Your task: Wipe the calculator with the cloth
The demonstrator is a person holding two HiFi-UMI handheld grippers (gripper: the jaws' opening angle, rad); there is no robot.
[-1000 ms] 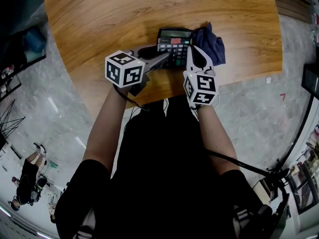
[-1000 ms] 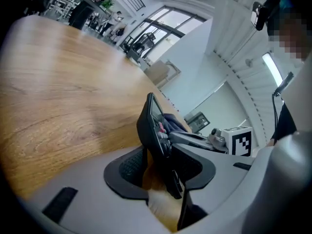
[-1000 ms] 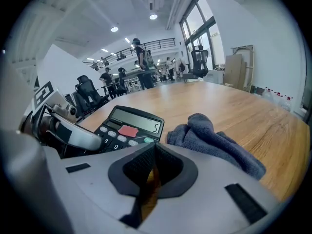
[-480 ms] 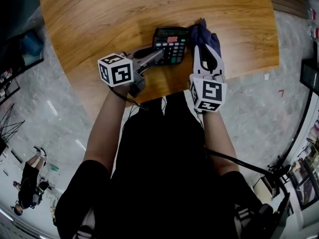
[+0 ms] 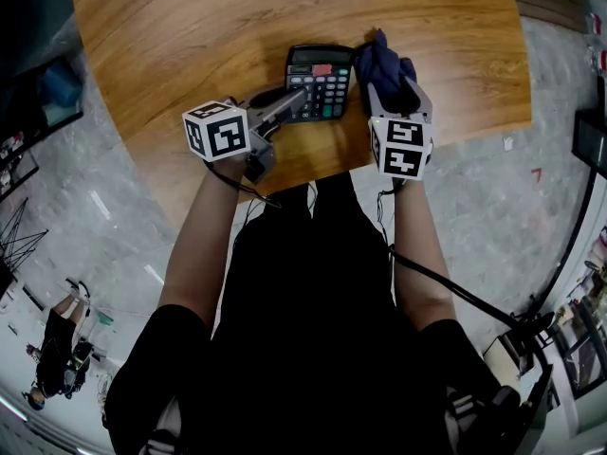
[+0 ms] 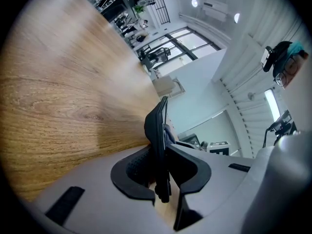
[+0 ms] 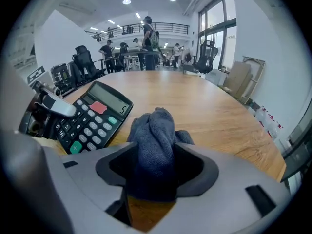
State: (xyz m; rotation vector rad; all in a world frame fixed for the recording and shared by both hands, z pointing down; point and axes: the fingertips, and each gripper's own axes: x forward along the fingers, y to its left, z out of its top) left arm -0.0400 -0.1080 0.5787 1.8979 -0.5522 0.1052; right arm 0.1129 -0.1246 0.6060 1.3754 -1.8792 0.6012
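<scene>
the right hand-held gripper [image 7: 156,167] has its jaws standing wide, having just been opening, and the cloth [image 7: 155,140] sits bunched between them. it is a dark blue-grey wad of soft knitted stuff, peaked at the top, and its lower end is lost in the shadow of the jaw hollows, so whether the pads touch it down there is hard to make out. the left hand-held gripper [image 6: 163,155] is clamped on the calculator [image 5: 318,76], which its own view shows only edge-on as a thin black slab with the key side hidden. in the head view its grey jaws cover the calculator's near left corner, and in the right gripper view it is cut off at the picture's left edge. the calculator lies on the desk [image 5: 209,17] near its front edge, just left of the cloth; whether the two touch cannot be told. it is black hard plastic with a grey display, rows of small pale keys, one red key [image 7: 97,107] and a green key [image 7: 75,147]. the desk top is smooth warm wood grain with a curved front edge, and its far part runs out of the head view. the white marker cubes [image 5: 216,131] hide the hands, leaving only bare forearms above a grey stone-patterned floor [image 5: 85,216].
</scene>
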